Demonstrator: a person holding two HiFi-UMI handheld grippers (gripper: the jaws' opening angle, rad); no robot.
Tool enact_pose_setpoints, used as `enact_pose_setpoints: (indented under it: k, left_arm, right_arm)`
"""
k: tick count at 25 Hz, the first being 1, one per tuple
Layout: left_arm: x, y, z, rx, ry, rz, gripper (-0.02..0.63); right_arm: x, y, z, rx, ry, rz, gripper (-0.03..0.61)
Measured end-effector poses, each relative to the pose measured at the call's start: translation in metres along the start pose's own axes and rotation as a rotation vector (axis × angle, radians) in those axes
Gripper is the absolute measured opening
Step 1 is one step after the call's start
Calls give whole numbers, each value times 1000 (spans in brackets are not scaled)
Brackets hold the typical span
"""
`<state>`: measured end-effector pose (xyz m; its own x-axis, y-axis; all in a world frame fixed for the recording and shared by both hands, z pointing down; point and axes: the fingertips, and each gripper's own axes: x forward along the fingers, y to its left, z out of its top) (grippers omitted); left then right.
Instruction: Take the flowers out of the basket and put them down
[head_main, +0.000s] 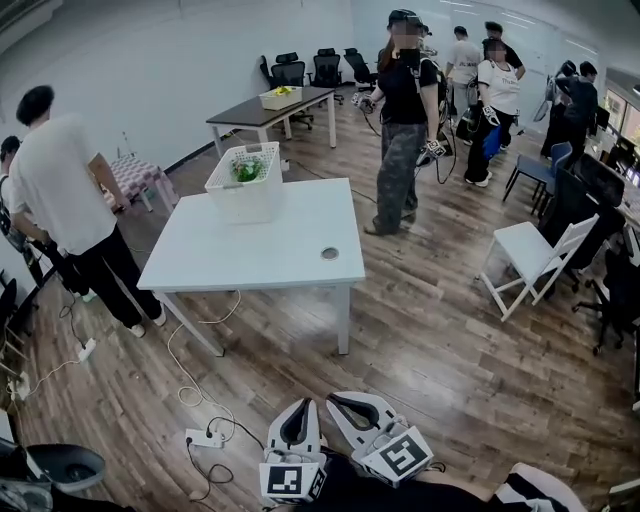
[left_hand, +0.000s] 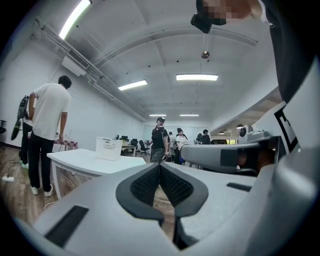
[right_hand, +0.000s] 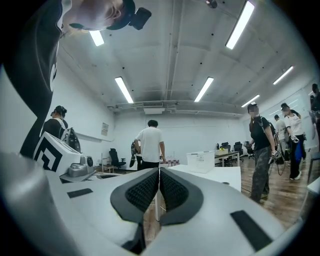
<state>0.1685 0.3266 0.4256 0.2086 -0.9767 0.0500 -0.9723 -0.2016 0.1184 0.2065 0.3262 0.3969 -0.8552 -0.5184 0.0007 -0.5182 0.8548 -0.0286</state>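
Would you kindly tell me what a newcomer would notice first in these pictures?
A white basket holding green flowers sits at the far-left corner of the white table. Low in the head view, the left tool and right tool are both shut and empty, well short of the table. A person in a white shirt stands left of it.

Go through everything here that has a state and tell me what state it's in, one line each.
left gripper: jaws together, nothing between them, well short of the table.
right gripper: jaws together, nothing between them, well short of the table.
basket: upright on the table's far left corner.
flowers: inside the basket, not taken out.
table: standing, carrying the basket and a small round object.
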Motion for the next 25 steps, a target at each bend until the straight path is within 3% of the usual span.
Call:
enact_pose_setpoints:
  k: [12, 25]
  left_arm:
    - [74, 110, 45, 23, -57, -63, 6]
    - [102, 179, 43, -19, -33, -70, 6]
  right_arm:
    - [126, -34, 22, -51, -30, -70, 20]
    - [202, -37, 17, -23, -18, -84, 20]
